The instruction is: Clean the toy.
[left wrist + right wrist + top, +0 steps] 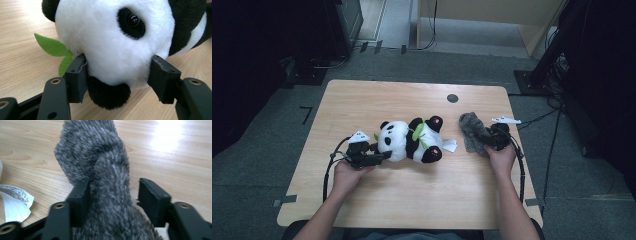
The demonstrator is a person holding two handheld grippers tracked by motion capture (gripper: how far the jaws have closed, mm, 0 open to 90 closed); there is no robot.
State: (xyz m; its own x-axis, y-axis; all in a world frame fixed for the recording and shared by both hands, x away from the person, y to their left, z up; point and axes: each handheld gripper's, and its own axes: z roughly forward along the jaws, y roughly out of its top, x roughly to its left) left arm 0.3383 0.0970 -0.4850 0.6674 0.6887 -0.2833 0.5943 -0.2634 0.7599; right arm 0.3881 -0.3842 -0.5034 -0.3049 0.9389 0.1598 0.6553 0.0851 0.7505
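A: From the high view, where do things lie?

B: The plush panda [411, 140] lies on its side in the middle of the tabletop [362, 100], head toward the left tool [371, 156]. The grey furry cloth [472, 131] sits near the right edge, with the right tool [494, 140] at its near end. A white care tag [450, 145] sticks out between panda and cloth.

A: And the left gripper view?

B: The left tool [117, 75] straddles the panda's [112, 37] muzzle, both pads pressing into the white plush, so it's pinching the head. A green felt leaf [53, 48] pokes out beside one pad. I'd judge the toy light, soft and springy; the stuffed head gives a firm bite, the leaf would not.

A: The right gripper view?

B: The right tool [112, 197] is spread. The cloth [97, 165] runs between its jaws, brushing one pad, with a clear gap to the other, so nothing is gripped. It looks limp and fluffy, likely to sag and slip; take it across a bunched fold, well in from the edge.
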